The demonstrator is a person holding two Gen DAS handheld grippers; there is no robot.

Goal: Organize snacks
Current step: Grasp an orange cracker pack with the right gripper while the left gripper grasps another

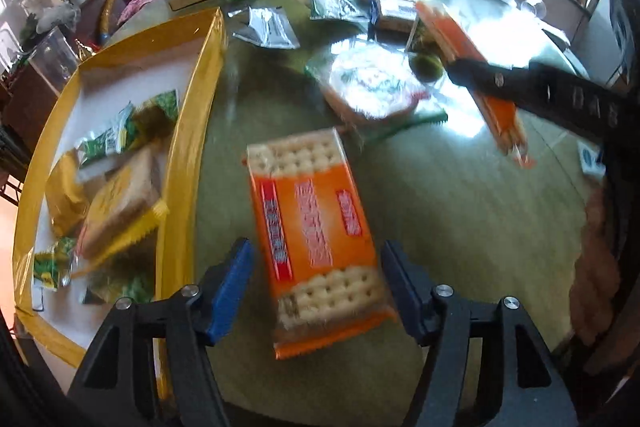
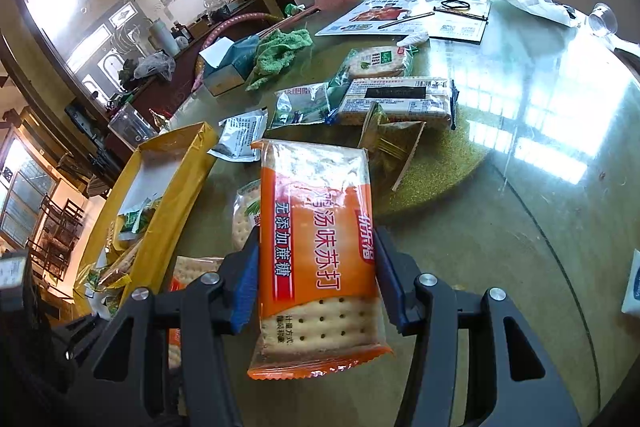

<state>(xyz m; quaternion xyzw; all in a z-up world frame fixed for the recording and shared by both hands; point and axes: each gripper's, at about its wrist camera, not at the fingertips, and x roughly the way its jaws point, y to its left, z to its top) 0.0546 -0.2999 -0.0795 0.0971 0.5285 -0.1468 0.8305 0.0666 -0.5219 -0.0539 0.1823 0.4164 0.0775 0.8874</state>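
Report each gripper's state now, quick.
Left gripper: open, pads either side of an orange cracker pack on the table, not pressing it.
Right gripper: shut on a second orange cracker pack, held up.

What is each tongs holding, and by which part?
Right tongs grip an orange cracker pack by its long side edges, lifted off the table. Left tongs straddle another orange pack lying on the table, pads clear: nothing held.

The left black plastic two-finger gripper (image 1: 316, 291) carried blue pads (image 1: 228, 291) and round silver screws (image 1: 444, 290); the matching right gripper (image 2: 316, 281) showed identical fittings.
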